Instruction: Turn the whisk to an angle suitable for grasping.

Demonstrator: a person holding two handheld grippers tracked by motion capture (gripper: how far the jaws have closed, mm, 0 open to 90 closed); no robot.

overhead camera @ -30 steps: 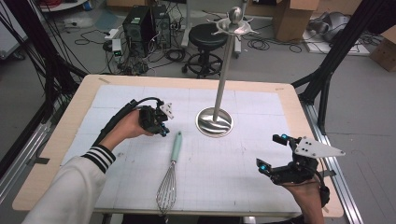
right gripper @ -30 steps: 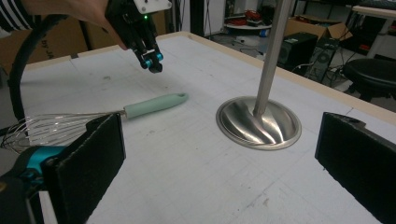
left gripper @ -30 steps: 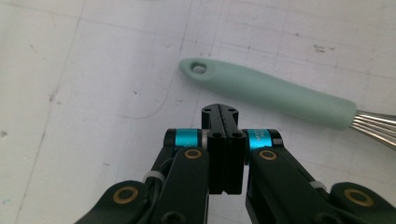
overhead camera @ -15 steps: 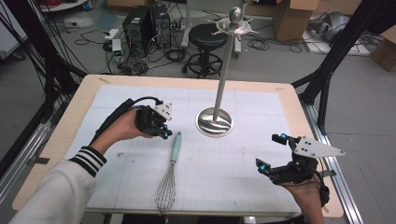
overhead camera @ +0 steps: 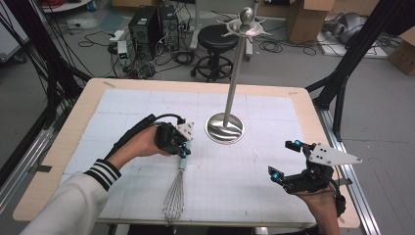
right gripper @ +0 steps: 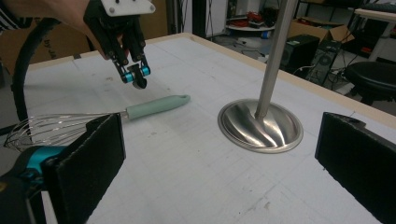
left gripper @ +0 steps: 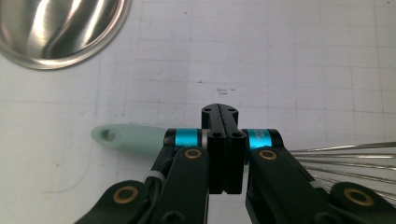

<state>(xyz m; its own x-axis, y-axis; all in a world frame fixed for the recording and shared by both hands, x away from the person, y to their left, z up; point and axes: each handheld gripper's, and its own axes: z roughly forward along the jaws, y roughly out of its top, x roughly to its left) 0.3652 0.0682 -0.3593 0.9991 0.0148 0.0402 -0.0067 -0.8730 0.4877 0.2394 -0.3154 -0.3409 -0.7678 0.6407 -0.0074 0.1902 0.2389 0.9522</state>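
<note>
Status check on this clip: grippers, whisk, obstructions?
Left gripper shut, above mint-handled wire whisk, not gripping. Right gripper open, idle. Steel hook stand alongside, not blocking.

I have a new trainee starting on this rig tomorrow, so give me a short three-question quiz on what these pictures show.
1. True or false: the left hand-held gripper has its jaws shut and hangs above the whisk without holding it.
2. Which end of the whisk points toward the stand's round base? A) the wire loops B) the mint-green handle
3. Fill in: the right hand-held gripper has its jaws ____.

Key
1. True: in the right gripper view its closed tips hover clear of the handle.
2. B.
3. Open: its black pads stand wide apart with nothing between them.
</note>
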